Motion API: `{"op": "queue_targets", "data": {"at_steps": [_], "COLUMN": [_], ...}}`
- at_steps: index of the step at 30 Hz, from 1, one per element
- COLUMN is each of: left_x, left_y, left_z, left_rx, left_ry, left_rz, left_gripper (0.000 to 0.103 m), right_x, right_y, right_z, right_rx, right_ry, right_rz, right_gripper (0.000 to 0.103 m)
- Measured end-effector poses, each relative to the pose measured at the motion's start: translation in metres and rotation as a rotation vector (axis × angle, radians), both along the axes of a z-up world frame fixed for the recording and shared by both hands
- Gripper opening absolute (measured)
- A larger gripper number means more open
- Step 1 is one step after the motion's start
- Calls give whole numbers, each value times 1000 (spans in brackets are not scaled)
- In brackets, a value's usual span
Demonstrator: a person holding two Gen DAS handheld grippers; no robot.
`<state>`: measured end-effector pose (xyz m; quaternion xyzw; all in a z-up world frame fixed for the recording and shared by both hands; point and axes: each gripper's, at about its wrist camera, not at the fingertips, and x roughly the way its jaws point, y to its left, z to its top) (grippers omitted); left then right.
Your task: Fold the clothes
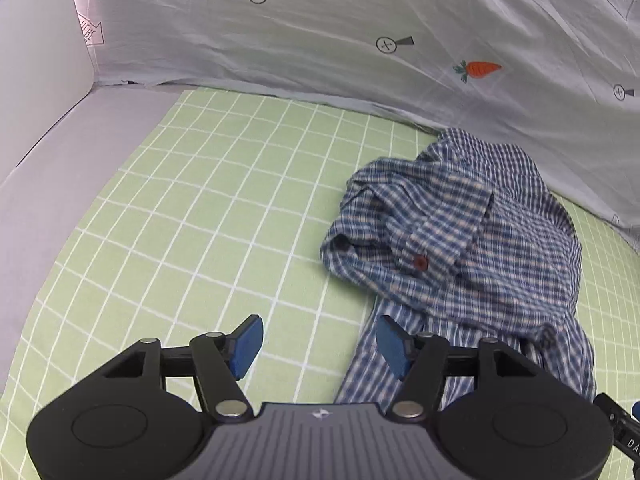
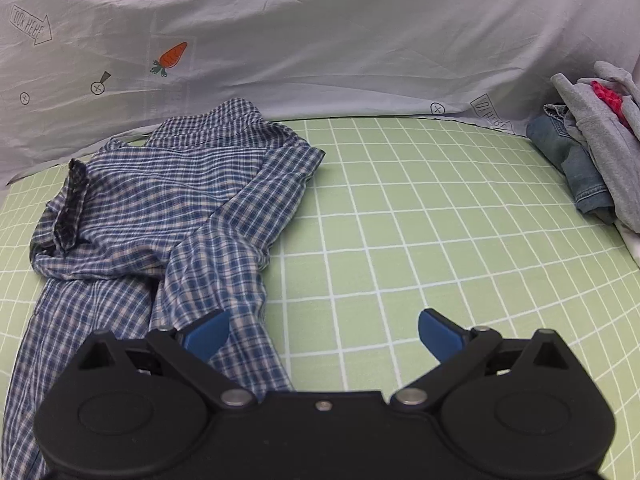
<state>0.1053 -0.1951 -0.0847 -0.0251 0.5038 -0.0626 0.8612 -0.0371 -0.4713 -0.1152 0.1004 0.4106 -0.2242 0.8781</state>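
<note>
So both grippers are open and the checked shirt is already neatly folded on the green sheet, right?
Not quite. The shirt is not folded; it lies crumpled in a heap, as the right wrist view shows. The rest holds: the left gripper and right gripper are open, above the green sheet.

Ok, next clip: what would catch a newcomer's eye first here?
The crumpled blue plaid shirt lying unfolded on the green grid sheet, between the two open claws: left claw at its left edge, right claw at its right edge. Then the pile of clothes at far right, and the orange carrot print behind.
</note>
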Motion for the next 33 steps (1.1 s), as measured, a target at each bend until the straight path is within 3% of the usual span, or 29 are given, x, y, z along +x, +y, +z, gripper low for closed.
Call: {"op": "queue_targets", "data": {"at_steps": [7, 12, 13, 21, 25, 26, 29, 33], "left_x": [-81, -109, -111, -131, -140, -140, -139, -138], "left_y": [-8, -1, 1, 15, 22, 22, 21, 22], "left_z": [-32, -46, -47, -55, -58, -58, -59, -61], "left_rx": [43, 69, 71, 82, 88, 89, 98, 102], "left_ry": [116, 168, 171, 187, 195, 194, 189, 186], "left_rz": [-151, -196, -200, -231, -247, -251, -270, -286], "left_gripper": [65, 65, 65, 67, 69, 69, 69, 69], "right_x": [-26, -37, -39, -57, -61, -61, -63, -66], "right_y": [36, 59, 63, 99, 107, 108, 113, 132], "right_z": [1, -7, -8, -21, -17, -15, -11, 2], "right_rx": [34, 62, 68, 114, 97, 91, 73, 11], "right_ry": [10, 53, 62, 131, 110, 102, 79, 50], "right_rz": [47, 71, 76, 114, 121, 122, 126, 206], "right_gripper": [100, 56, 54, 53, 53, 47, 1, 1]}}
